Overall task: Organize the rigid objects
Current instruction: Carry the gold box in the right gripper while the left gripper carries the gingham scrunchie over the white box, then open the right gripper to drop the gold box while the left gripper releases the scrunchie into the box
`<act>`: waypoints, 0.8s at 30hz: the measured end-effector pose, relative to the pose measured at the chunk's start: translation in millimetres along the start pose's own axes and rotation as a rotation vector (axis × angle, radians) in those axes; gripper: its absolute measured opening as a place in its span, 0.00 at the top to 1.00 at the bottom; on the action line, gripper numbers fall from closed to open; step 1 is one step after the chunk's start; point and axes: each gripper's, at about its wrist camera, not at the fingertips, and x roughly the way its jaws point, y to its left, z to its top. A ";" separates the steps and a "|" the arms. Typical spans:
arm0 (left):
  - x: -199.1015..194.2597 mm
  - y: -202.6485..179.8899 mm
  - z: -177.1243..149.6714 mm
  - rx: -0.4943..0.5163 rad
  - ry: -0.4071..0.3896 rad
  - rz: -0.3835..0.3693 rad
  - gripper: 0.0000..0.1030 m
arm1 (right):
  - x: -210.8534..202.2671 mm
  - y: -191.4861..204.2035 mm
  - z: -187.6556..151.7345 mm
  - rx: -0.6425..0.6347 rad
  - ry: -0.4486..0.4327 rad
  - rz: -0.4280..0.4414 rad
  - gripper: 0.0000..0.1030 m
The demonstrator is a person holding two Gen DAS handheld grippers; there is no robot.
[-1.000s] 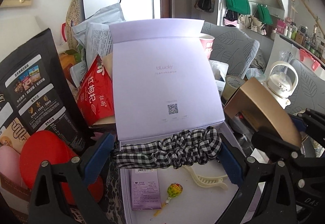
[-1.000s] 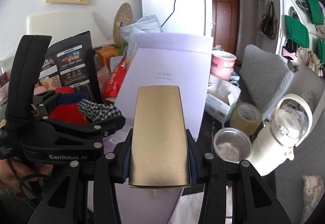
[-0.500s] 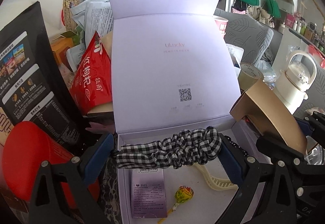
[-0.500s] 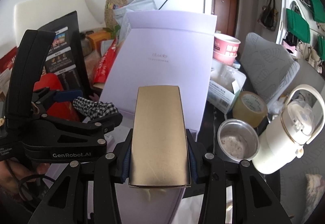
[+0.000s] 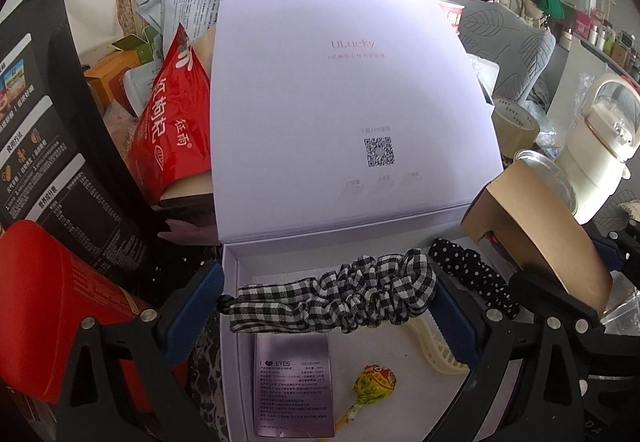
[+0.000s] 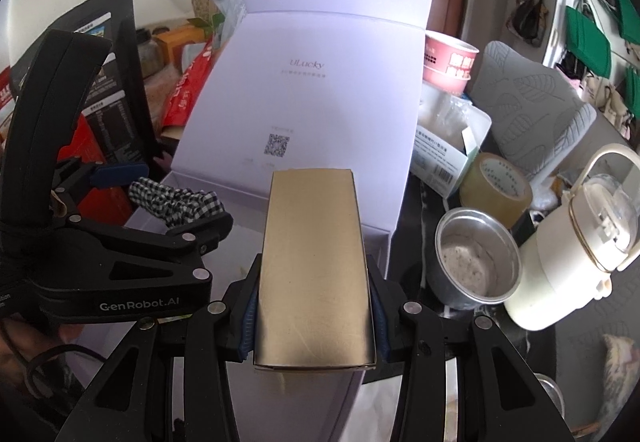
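The left gripper (image 5: 326, 298) is clamped on a black-and-white checked scrunchie (image 5: 340, 300), which is stretched lengthwise between the 2 blue pads (image 5: 196, 302). The scrunchie hangs over the rear part of the open white box (image 5: 236, 362), just in front of the raised lid (image 5: 340, 101). The lid stands upright and carries the printed word "ULucky" and a QR code.

Inside the box, on its floor, lie 4 items: a purple leaflet (image 5: 294, 382) at the left, a yellow-green lollipop (image 5: 372, 382) beside it, a cream hair claw (image 5: 434, 342) at the right, and a black polka-dot scrunchie (image 5: 476, 278) at the rear right corner.

The right gripper (image 6: 314, 318) is clamped on a gold rectangular box (image 6: 314, 262), with 1 pad against each long side. The gold box points forward, over the right front area of the white box, level with the lid's lower edge. In the left wrist view the gold box (image 5: 536, 234) appears at the right edge of the white box, above the polka-dot scrunchie.

To the right of the white box stand a steel cup (image 6: 474, 256), a roll of tape (image 6: 496, 185) and a cream kettle (image 6: 576, 238). To the left stand a red snack bag (image 5: 176, 121) and a black pouch (image 5: 48, 145).
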 end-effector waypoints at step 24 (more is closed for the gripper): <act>-0.3 6.6 0.4 -0.046 0.045 0.021 0.01 | -9.5 -10.7 -1.1 0.028 -0.010 -0.056 0.41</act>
